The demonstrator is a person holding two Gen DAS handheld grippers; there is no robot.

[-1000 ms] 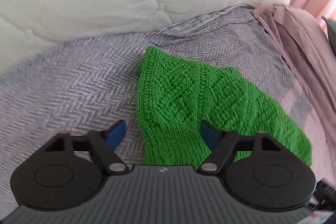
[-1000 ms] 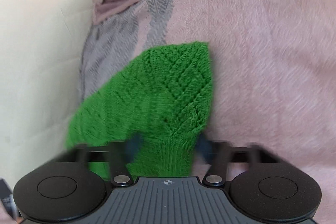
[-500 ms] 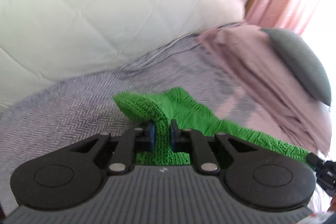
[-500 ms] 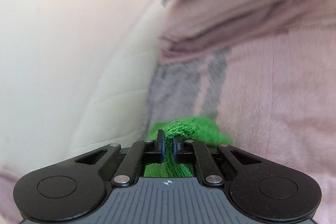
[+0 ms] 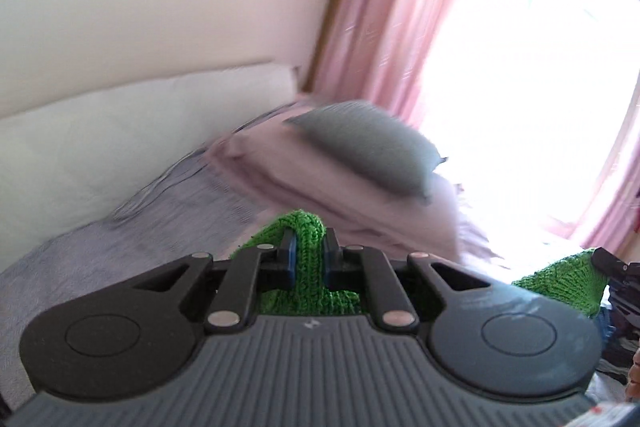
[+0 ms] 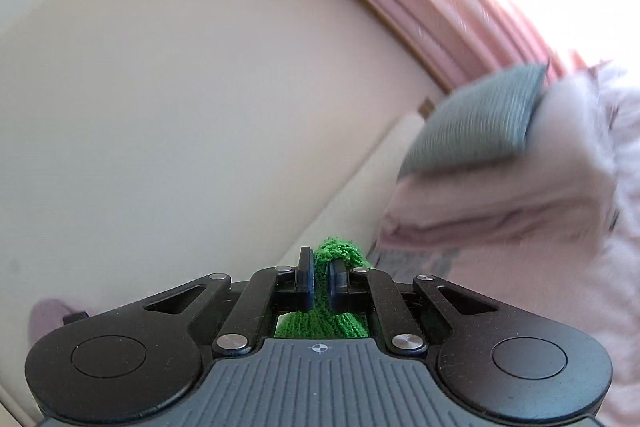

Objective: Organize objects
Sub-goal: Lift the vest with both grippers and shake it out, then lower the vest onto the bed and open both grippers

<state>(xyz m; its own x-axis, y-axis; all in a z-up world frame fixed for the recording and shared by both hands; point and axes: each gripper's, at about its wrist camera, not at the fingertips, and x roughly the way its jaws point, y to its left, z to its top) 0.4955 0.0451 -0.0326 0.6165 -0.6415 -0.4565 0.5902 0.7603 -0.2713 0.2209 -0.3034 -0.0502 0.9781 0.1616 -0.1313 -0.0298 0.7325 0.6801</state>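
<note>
Left gripper (image 5: 308, 247): jaws clamped narrow on a fold of the green knit (image 5: 306, 267), which bulges above the pads at 12 o'clock and hangs below them. A second part of the knit shows at 3 o'clock in the left wrist view, meeting the dark body of the other gripper at the frame edge.

Right gripper (image 6: 320, 277): jaws nearly together, pinching a bunched end of the knit (image 6: 338, 251); more knit hangs beneath the pads.

The knit is held by both grippers, lifted clear of the bed (image 5: 120, 255). Beyond it, at 1 o'clock in both views, a grey cushion (image 5: 368, 151) rests on a pink pillow (image 5: 320, 195). Pink curtain (image 5: 400, 7) at 1 o'clock.
</note>
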